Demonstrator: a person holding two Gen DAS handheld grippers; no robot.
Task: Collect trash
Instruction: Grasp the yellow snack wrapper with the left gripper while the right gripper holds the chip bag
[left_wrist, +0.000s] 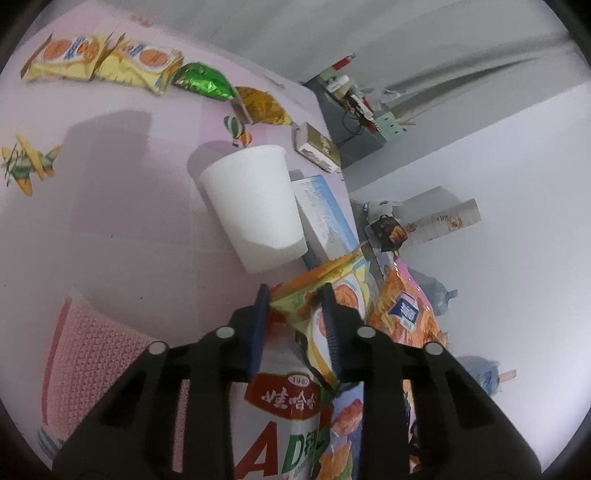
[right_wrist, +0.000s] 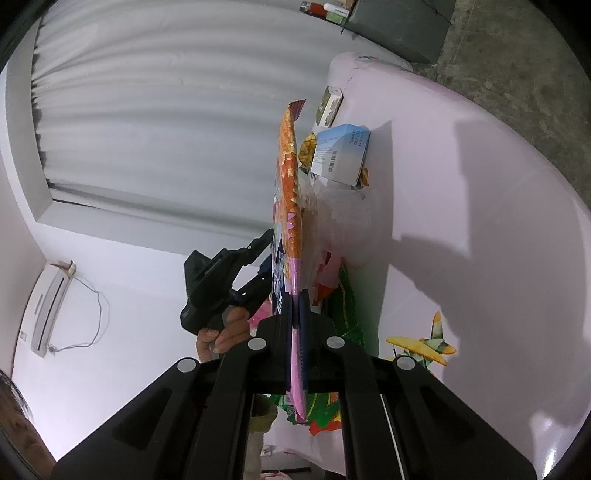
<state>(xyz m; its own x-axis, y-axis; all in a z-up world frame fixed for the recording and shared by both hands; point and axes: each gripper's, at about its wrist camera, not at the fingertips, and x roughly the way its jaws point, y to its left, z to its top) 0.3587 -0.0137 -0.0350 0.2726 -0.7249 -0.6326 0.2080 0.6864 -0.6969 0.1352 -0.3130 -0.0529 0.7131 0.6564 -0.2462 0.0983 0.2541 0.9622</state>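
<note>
— Which colours are seen on the table (left_wrist: 110, 206)?
— Pale pink, printed with yellow-green planes.
— And the cup (left_wrist: 255, 206)?
— Plain white; an orange-and-pink wrapper (right_wrist: 290, 192) is shown.

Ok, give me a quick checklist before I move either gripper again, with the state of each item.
1. Right gripper shut on the orange and pink snack bag: ok.
2. Left gripper closed on the yellow wrapper: not ok, fingers apart around it.
3. White paper cup clear of the left fingers: ok.
4. Table free of trash: not ok, yellow cracker packs remain.
5. Bin location: cannot tell.
</note>
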